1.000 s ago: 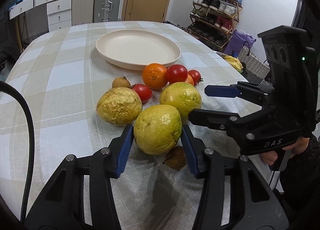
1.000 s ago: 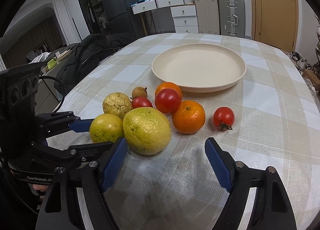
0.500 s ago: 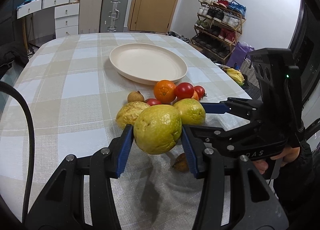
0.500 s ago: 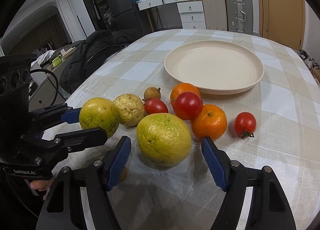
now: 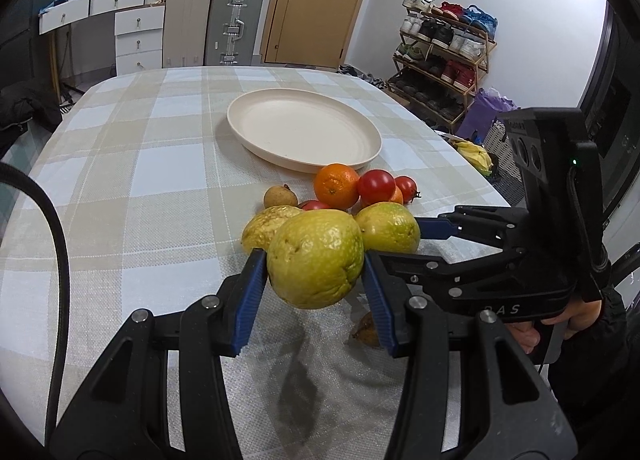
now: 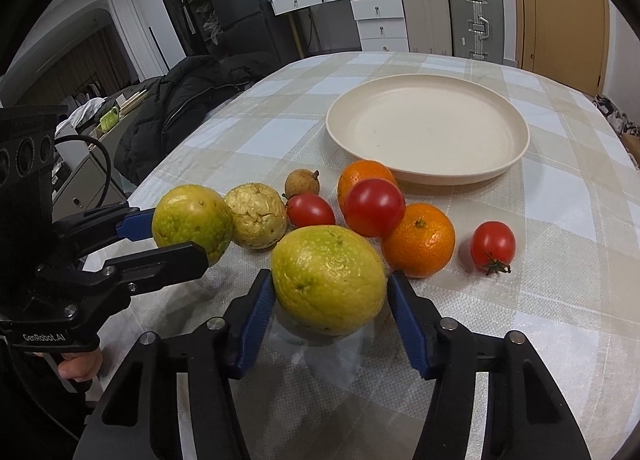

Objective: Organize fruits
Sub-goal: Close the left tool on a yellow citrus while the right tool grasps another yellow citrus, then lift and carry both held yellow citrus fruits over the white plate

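Status: left gripper (image 5: 314, 266) is clamped on a yellow-green fruit (image 5: 316, 256), which is held clear of the tablecloth (image 5: 160, 199); its shadow is seen on the cloth below. Right gripper (image 6: 330, 284) has just been closing, with a second yellow-green fruit (image 6: 328, 280) between the pads. Both blue pads are seen against its sides at the widest part. Contact looks made; how firm it is cannot be told. Whether this fruit is off the cloth yet cannot be told either.

Plate (image 6: 424, 127) is bare, at the far side of the table. The rest of the pile lies between the grippers and the plate: wrinkled fruit (image 6: 256, 215), two oranges, three tomatoes and a small brown fruit.

Step in hand, as judged: the right grasp is to be finished, then both fruits are to be carried to the plate.

Notes for doing it well:
- Squeeze should be completed before any lift; the skin is round and may slip.
- Lift should be straight up, since the near orange (image 6: 418, 240) and the large tomato (image 6: 374, 207) sit just beyond the right pad and could be knocked rolling.
- Grippers are close together; paths should be kept apart.
- Fruits should be set down low inside the rim, not dropped.
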Demonstrator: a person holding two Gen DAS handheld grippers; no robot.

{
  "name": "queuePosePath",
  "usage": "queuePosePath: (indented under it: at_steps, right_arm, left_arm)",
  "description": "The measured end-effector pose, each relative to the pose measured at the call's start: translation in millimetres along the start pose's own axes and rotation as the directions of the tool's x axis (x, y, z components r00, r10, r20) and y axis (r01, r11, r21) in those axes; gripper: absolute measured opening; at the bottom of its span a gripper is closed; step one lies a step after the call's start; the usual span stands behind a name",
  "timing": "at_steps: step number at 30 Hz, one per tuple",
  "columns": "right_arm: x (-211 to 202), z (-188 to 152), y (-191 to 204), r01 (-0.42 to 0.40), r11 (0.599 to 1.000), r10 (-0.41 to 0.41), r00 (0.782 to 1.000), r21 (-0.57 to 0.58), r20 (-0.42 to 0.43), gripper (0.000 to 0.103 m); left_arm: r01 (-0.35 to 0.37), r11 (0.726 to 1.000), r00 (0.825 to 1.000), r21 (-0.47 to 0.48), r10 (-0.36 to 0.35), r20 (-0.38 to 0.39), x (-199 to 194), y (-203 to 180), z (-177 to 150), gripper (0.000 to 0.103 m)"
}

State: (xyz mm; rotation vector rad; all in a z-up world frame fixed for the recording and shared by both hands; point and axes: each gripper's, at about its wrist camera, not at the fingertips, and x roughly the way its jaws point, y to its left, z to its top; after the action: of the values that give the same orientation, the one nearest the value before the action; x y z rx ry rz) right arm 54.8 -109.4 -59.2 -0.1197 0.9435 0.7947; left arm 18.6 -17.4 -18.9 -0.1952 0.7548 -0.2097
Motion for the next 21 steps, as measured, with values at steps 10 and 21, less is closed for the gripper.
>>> queuePosePath:
  at_steps: [10, 21]
  right_arm:
    - [-7.2, -5.3, -2.1, -0.008, 1.0, 0.008, 0.999, 0.01, 0.031, 0.055]
    - [-45.3, -7.5, -11.4, -0.034, 0.999, 0.031, 0.988, 0.017, 0.153, 0.055]
  left_arm:
    - [-0.009, 1.0, 1.0, -0.01, 0.009, 0.012, 0.2, 1.9, 1.6, 0.046]
    - [-0.033, 0.999, 0.998, -0.009, 0.034, 0.053, -5.0, -0.2, 4.5, 0.046]
